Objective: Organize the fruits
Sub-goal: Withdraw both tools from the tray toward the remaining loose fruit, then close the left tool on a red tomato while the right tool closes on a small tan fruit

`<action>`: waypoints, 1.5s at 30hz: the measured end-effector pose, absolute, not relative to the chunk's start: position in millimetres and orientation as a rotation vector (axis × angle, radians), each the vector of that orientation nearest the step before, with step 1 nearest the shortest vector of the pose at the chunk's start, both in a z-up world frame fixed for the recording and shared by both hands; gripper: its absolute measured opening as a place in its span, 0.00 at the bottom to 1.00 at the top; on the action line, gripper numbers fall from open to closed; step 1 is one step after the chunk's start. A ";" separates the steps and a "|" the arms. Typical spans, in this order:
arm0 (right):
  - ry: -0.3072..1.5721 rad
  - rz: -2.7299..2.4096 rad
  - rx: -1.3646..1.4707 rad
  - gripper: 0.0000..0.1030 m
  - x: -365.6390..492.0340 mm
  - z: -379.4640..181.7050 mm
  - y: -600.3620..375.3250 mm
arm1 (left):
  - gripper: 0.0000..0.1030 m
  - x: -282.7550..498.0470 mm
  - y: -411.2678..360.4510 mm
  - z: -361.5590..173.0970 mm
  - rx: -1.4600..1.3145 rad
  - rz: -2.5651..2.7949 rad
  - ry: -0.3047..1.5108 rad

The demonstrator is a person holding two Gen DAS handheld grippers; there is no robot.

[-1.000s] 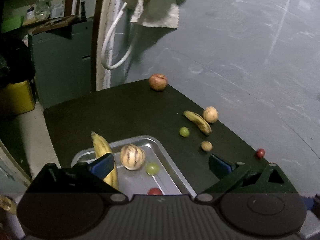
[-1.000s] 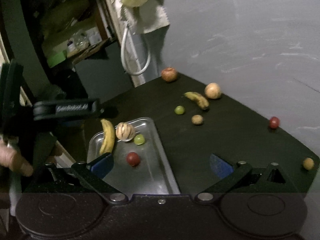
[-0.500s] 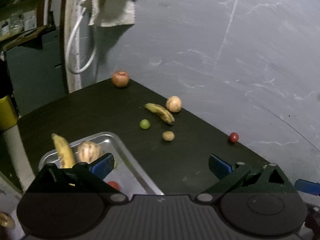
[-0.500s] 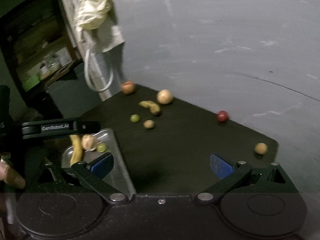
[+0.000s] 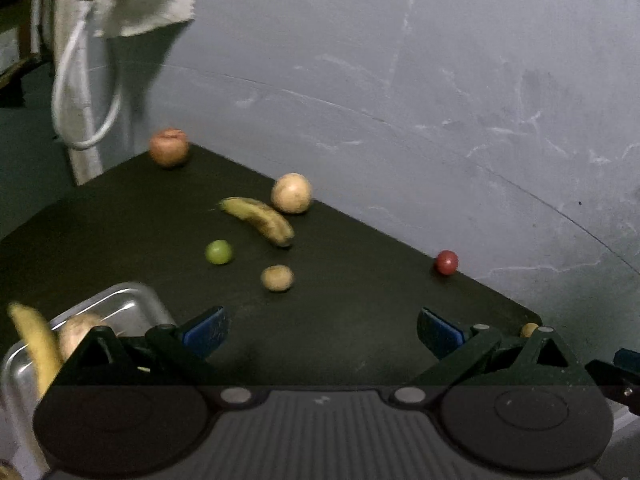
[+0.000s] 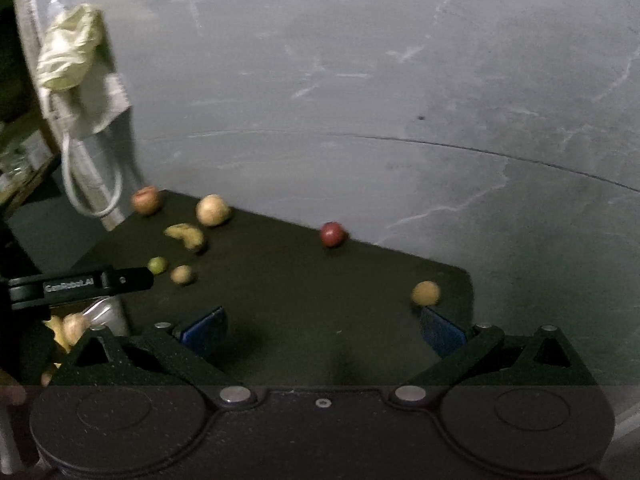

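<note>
Steel, dull and dented, the tray [image 5: 132, 300] sits at the near left corner of the black table [image 5: 340, 320] and holds a yellow banana [image 5: 34, 344] lying against a pale round fruit [image 5: 78, 330]; anything else in it is hidden behind the left gripper [image 5: 320, 330], whose blue-padded fingers stand spread wide with nothing between them. Loose on the table, well apart from the tray, are a red apple [image 5: 169, 147] at the far corner, a tan round fruit [image 5: 291, 193] touching a spotted banana [image 5: 260, 220], a green grape [image 5: 218, 251] and a small brown fruit [image 5: 277, 278] just beside each other, and a red ball-like fruit [image 5: 446, 262] at the wall edge. The left view shows the tray's rim plainly, but only a sliver of the orange fruit [image 5: 530, 329] behind its right finger. The right view shows that orange fruit [image 6: 426, 293] whole (near the table's right corner, just beyond the right finger's tip), and also the left gripper's black bar crossing in front of the tray [image 6: 106, 312]. The right gripper [image 6: 322, 330] too is spread open and empty, low over the table. A cloth [image 6: 76, 64] and a white hose [image 6: 92, 184] hang by the grey wall.
</note>
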State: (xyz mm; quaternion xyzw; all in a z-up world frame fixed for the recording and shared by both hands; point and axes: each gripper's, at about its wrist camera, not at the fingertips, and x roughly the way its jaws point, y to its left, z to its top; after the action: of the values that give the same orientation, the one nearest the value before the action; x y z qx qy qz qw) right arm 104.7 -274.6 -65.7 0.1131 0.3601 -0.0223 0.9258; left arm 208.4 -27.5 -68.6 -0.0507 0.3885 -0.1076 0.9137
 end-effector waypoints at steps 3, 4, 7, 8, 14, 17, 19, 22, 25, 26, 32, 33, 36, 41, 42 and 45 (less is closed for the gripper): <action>0.736 -0.100 0.217 0.99 117.6 -74.1 -284.2 | 0.99 227.6 -44.3 -74.0 -0.086 -0.284 0.799; 0.734 -0.118 0.212 0.99 122.2 -78.0 -288.8 | 0.99 234.7 -50.9 -76.5 -0.083 -0.302 0.800; 0.734 -0.163 0.185 0.99 136.0 -91.0 -301.8 | 0.99 256.4 -71.6 -82.9 -0.080 -0.357 0.804; 0.736 -0.173 0.172 0.99 139.4 -95.6 -304.8 | 0.99 263.8 -79.1 -85.6 -0.077 -0.373 0.806; 0.751 -0.172 0.109 0.90 155.9 -124.8 -313.5 | 0.96 297.9 -125.1 -107.5 -0.043 -0.441 0.817; 0.769 -0.171 0.110 0.85 162.8 -140.2 -317.4 | 0.92 305.3 -142.5 -119.1 -0.019 -0.465 0.818; 0.772 -0.169 0.111 0.84 167.1 -148.3 -319.7 | 0.91 309.1 -152.8 -127.8 0.000 -0.490 0.817; 0.771 -0.169 0.111 0.83 170.6 -157.9 -324.4 | 0.89 312.0 -169.4 -139.2 0.051 -0.519 0.795; 0.769 -0.169 0.115 0.82 175.3 -165.6 -328.5 | 0.84 314.4 -186.4 -148.7 0.084 -0.554 0.775; 0.769 -0.169 0.116 0.82 176.8 -167.0 -328.8 | 0.83 315.3 -190.8 -151.6 0.087 -0.561 0.773; 0.769 -0.160 0.138 0.80 177.6 -169.7 -332.4 | 0.75 322.1 -208.3 -163.9 0.086 -0.563 0.768; 0.772 -0.159 0.140 0.79 179.1 -170.0 -332.7 | 0.74 324.2 -209.4 -164.9 0.087 -0.559 0.770; 0.771 -0.151 0.142 0.77 181.3 -168.8 -332.7 | 0.72 327.8 -211.2 -167.9 0.086 -0.543 0.773; 0.781 -0.149 0.153 0.71 185.6 -172.6 -335.2 | 0.64 331.4 -210.9 -173.0 0.082 -0.533 0.781; 0.781 -0.152 0.158 0.71 185.4 -172.8 -336.2 | 0.63 331.2 -211.5 -174.2 0.082 -0.534 0.782; 0.780 -0.156 0.166 0.69 183.1 -173.1 -337.6 | 0.61 332.2 -211.6 -177.7 0.086 -0.539 0.784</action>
State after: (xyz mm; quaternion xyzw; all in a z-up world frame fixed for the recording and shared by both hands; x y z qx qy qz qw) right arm 183.1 -337.6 -173.1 0.0805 0.3795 -0.0758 0.9185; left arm 332.2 -211.6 -177.7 0.0415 0.3772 -0.2593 0.8881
